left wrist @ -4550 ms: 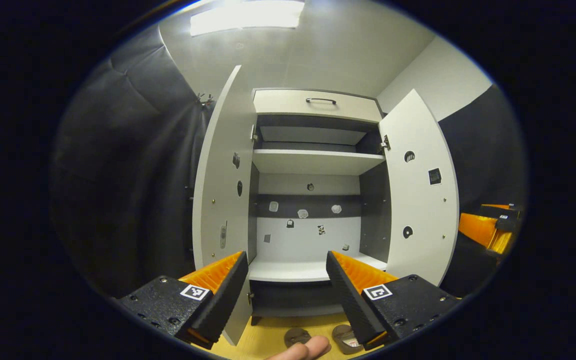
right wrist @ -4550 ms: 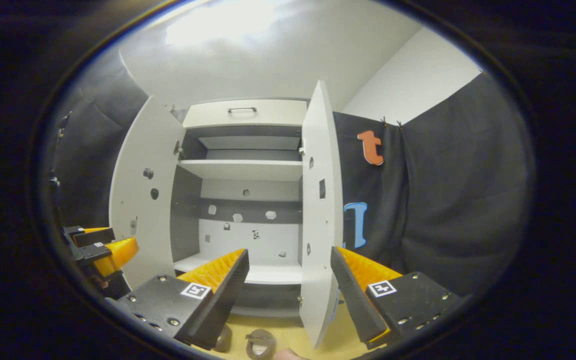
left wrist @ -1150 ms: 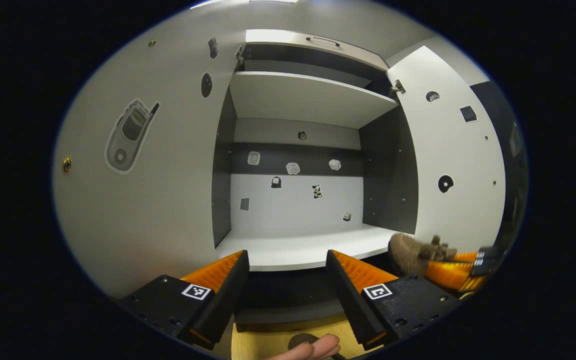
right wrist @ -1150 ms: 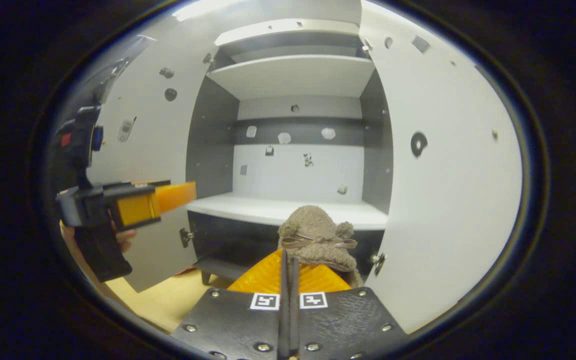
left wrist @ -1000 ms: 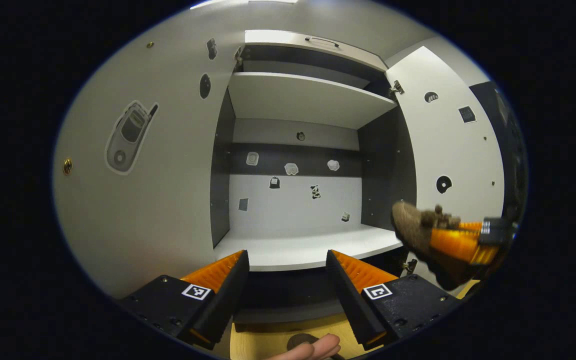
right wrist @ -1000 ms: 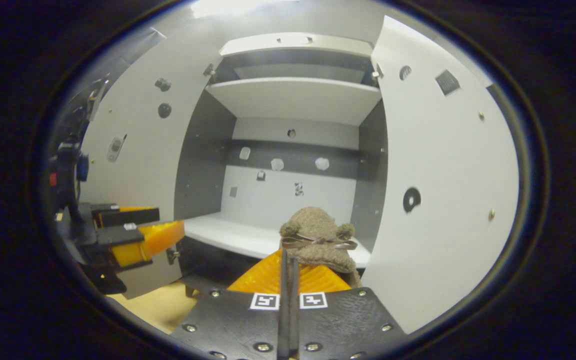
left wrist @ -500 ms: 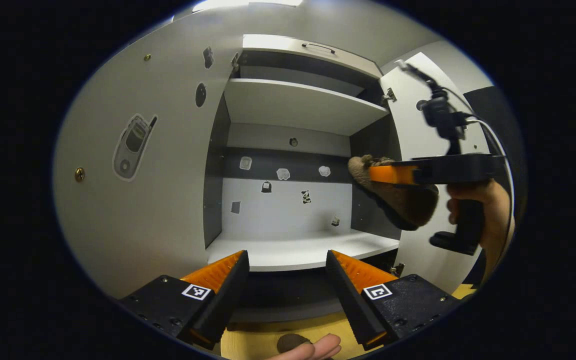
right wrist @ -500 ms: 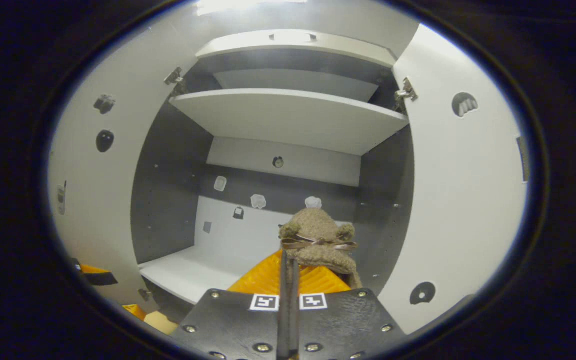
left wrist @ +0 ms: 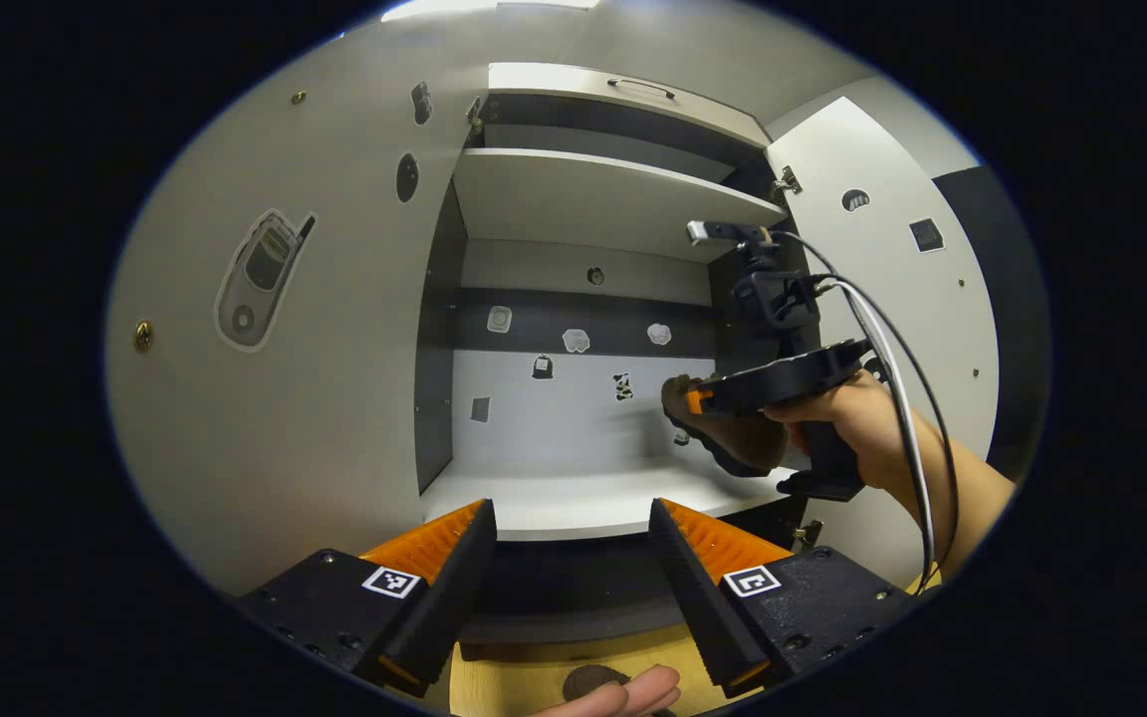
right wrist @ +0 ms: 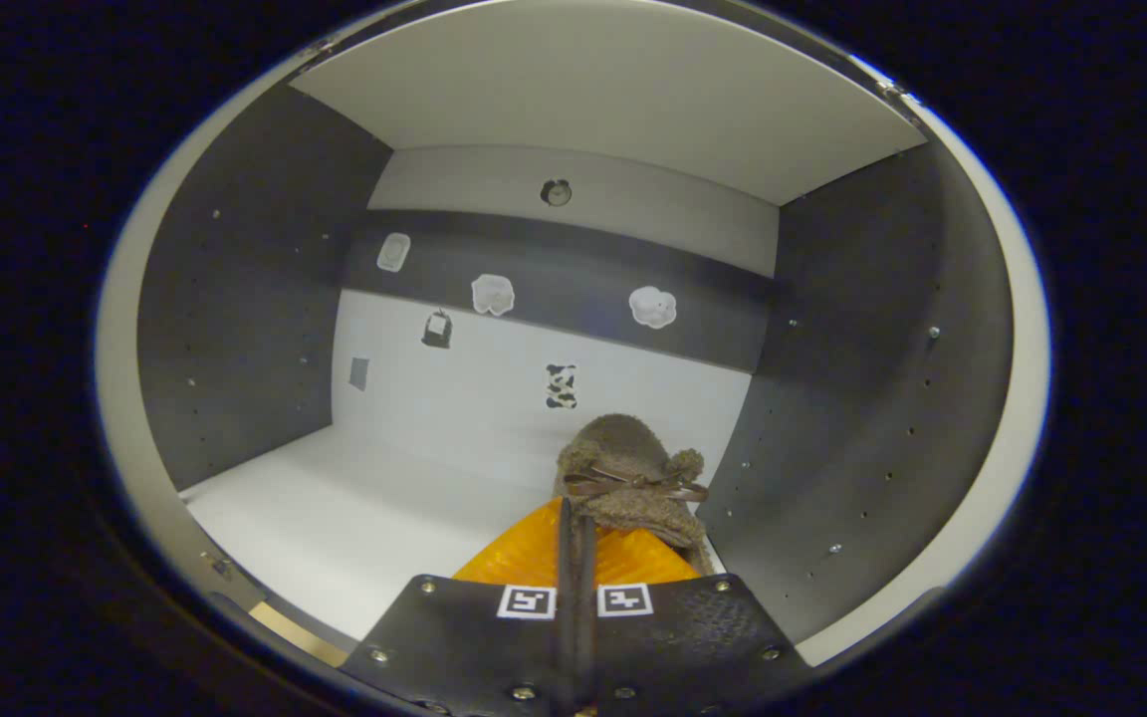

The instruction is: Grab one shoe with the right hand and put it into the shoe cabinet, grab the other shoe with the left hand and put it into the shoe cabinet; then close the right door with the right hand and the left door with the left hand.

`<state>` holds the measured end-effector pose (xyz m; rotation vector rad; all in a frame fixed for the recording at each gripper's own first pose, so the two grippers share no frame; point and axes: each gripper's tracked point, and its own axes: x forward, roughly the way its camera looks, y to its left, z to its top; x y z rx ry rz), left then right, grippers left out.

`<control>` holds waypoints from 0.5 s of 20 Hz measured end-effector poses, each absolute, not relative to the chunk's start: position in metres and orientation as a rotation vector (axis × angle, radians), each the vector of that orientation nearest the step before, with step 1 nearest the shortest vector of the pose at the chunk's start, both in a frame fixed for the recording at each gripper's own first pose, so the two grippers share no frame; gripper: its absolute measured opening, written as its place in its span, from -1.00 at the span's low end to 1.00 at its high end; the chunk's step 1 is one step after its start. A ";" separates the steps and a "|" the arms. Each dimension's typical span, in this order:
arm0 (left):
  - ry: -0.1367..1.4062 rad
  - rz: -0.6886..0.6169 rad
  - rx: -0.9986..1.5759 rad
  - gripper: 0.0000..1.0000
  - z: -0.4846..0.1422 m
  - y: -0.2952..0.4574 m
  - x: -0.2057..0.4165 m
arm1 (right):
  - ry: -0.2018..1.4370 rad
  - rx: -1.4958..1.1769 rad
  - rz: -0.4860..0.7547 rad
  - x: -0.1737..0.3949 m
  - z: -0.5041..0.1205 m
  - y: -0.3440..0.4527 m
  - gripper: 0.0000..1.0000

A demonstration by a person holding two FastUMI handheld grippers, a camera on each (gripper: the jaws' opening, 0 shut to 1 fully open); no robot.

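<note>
Right gripper point(right wrist: 573, 528) fingers clamp the brown shoe point(right wrist: 630, 468) above the cabinet's lower shelf point(right wrist: 335, 508); best lower it flat before releasing. Left gripper point(left wrist: 569, 548) fingers wide, empty.

1. A flat white lower shelf board point(left wrist: 573, 503) point(right wrist: 335, 518) is spanning the inside of the white-and-grey wooden shoe cabinet point(left wrist: 437, 329), running from one dark grey side wall to the other and back to the rear panel.
2. A second flat white shelf board point(left wrist: 593, 194) point(right wrist: 613, 90) is sitting higher up, roofing that compartment.
3. A pale yellow wooden floor point(left wrist: 504, 682) is showing below the cabinet's dark base in the left gripper view.
4. A dark brown rounded shoe point(left wrist: 583, 680) is lying on that floor, partly hidden, in front of the cabinet.
</note>
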<state>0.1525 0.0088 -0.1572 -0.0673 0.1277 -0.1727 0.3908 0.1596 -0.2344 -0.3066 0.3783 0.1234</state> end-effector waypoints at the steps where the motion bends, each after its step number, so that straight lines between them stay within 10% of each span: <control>1: 0.127 -0.168 -0.067 0.89 -0.158 0.010 0.154 | 0.390 -0.326 0.115 0.397 -0.240 0.158 -0.98; 8: 0.161 -0.123 -0.064 0.90 -0.170 0.015 0.162 | 0.473 -0.356 0.118 0.407 -0.274 0.153 -0.67; 10: 0.164 -0.116 -0.060 0.90 -0.172 0.013 0.163 | 0.485 -0.316 0.160 0.396 -0.270 0.161 0.00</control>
